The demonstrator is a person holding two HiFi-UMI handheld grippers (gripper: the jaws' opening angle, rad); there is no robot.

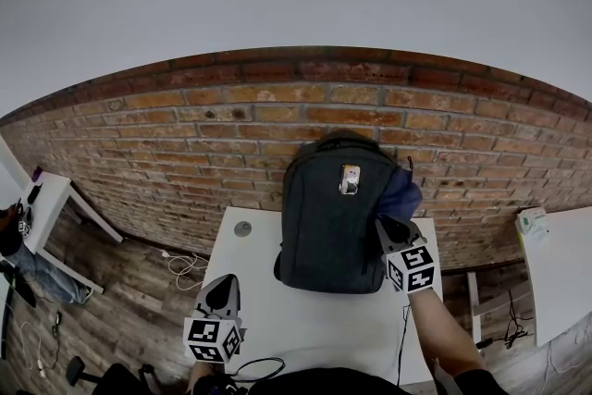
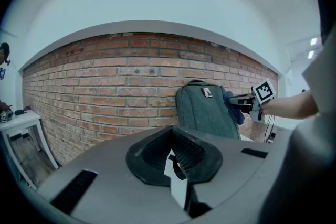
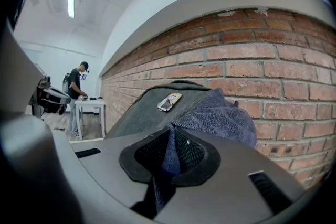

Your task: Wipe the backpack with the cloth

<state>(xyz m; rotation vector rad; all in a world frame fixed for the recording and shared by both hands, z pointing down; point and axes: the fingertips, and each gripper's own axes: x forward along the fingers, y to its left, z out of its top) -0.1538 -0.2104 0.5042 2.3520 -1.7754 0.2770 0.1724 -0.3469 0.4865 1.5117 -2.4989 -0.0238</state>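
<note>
Overhead, cloth (image 1: pixel 400 194) against backpack (image 1: pixel 324 227), close view shows right gripper (image 3: pixel 170 157) fingers (image 3: pixel 192 153) clenching it, left gripper (image 2: pixel 176 162) closed, empty.

We find nothing we can read: the small pale patch (image 1: pixel 350 179) high on the backpack (image 1: pixel 324 236) (the only label-like thing we see) is too small and blurred to make out.

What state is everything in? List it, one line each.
backpack: upright on the table, leaning on the brick wall.
cloth: clamped, lying against the backpack's upper side.
right gripper: shut on the cloth.
left gripper: shut, empty, away from the backpack.
</note>
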